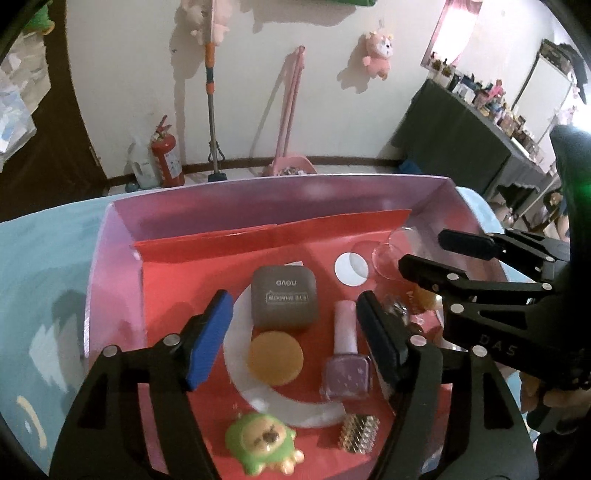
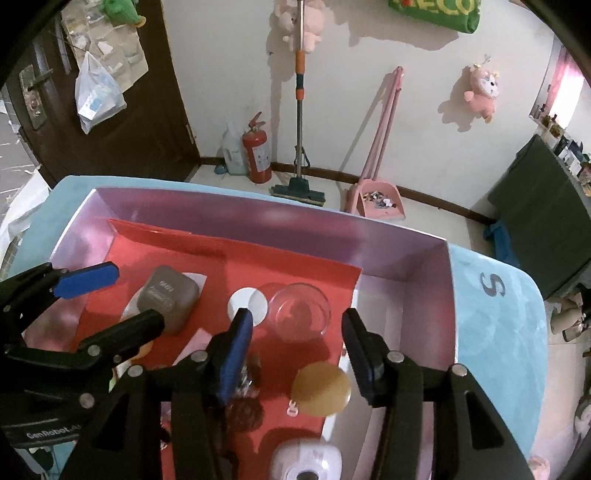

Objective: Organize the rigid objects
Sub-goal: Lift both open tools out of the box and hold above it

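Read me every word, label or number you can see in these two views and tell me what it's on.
"novo" and "EYE SHADOW": lid of the brown compact, facing away from the camera.
"DAS": black body of the right gripper.
"GenRobot", rest cut off: body of the left gripper.
"S": blue table cover.
"ECO", start cut off: green bag on the wall.
Fire extinguisher label: too small to read.

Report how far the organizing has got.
Done: the eyeshadow case, nail polish, glass cup and lion toy lie in the pink box. In hand: nothing; the left hand-held gripper and right hand-held gripper hover open. Left: unclear; no items visible outside the box.
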`<state>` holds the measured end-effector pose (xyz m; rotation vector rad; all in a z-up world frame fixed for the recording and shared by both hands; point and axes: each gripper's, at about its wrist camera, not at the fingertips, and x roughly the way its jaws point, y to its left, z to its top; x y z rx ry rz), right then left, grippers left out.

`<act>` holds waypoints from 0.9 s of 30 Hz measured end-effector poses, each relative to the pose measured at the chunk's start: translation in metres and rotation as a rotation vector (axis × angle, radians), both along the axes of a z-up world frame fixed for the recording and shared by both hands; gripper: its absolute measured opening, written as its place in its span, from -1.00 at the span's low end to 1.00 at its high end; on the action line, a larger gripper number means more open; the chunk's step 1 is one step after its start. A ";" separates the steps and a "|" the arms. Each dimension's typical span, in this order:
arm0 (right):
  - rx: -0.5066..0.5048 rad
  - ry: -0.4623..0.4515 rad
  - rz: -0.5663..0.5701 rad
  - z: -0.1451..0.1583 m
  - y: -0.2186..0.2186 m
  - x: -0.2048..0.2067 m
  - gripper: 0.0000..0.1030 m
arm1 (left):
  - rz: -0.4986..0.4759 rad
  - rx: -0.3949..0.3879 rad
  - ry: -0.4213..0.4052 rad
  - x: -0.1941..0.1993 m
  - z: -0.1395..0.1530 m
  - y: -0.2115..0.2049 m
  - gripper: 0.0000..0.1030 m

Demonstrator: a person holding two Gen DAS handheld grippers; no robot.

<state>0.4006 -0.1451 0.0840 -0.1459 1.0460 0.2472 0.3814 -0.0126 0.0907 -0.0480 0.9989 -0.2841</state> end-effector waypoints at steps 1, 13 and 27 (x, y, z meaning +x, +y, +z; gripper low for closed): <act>0.000 -0.009 -0.003 0.004 -0.001 -0.004 0.16 | 0.006 -0.004 -0.009 -0.005 0.003 0.002 0.43; 0.046 -0.167 -0.023 0.041 -0.016 -0.071 0.72 | 0.074 0.014 -0.143 -0.075 0.026 0.014 0.62; 0.085 -0.349 -0.071 0.006 -0.030 -0.124 0.99 | 0.165 0.053 -0.328 -0.117 0.010 0.018 0.77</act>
